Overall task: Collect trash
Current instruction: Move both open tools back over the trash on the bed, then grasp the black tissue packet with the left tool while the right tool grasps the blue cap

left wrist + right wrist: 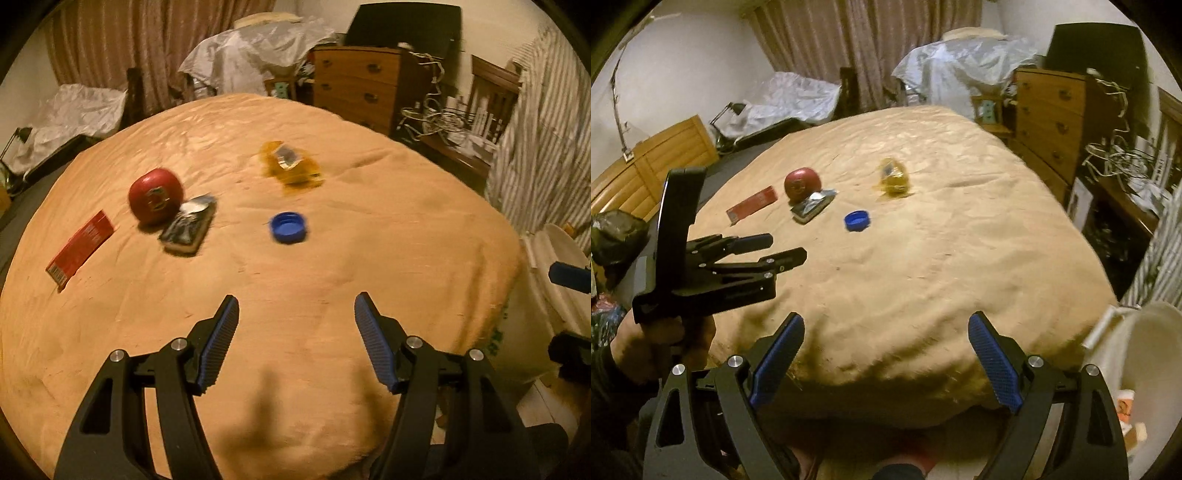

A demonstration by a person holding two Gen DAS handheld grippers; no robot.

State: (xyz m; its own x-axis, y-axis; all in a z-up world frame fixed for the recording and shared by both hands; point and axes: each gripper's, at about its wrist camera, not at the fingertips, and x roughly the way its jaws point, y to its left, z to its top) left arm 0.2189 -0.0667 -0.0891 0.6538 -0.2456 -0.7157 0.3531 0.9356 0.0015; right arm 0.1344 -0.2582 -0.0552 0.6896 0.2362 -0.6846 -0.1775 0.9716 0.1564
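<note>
Several pieces of trash lie on a tan blanket (388,258): a red round tin (155,195), a crumpled silver and dark packet (188,225) leaning against it, a flat red box (79,245), a blue bottle cap (289,227) and a yellow wrapper (291,166). My left gripper (297,306) hovers open over the near part of the blanket, short of the cap, with nothing between its fingers. My right gripper (886,325) is wide open and empty above the blanket's near edge. In the right wrist view the left gripper (786,247) reaches in from the left, held by a hand (661,332).
A white bin (1137,350) stands at the blanket's near right corner, with some packaging inside. A wooden dresser (1049,118) and tangled cables (1119,158) are at the back right. Plastic-covered heaps (960,62) and curtains stand behind.
</note>
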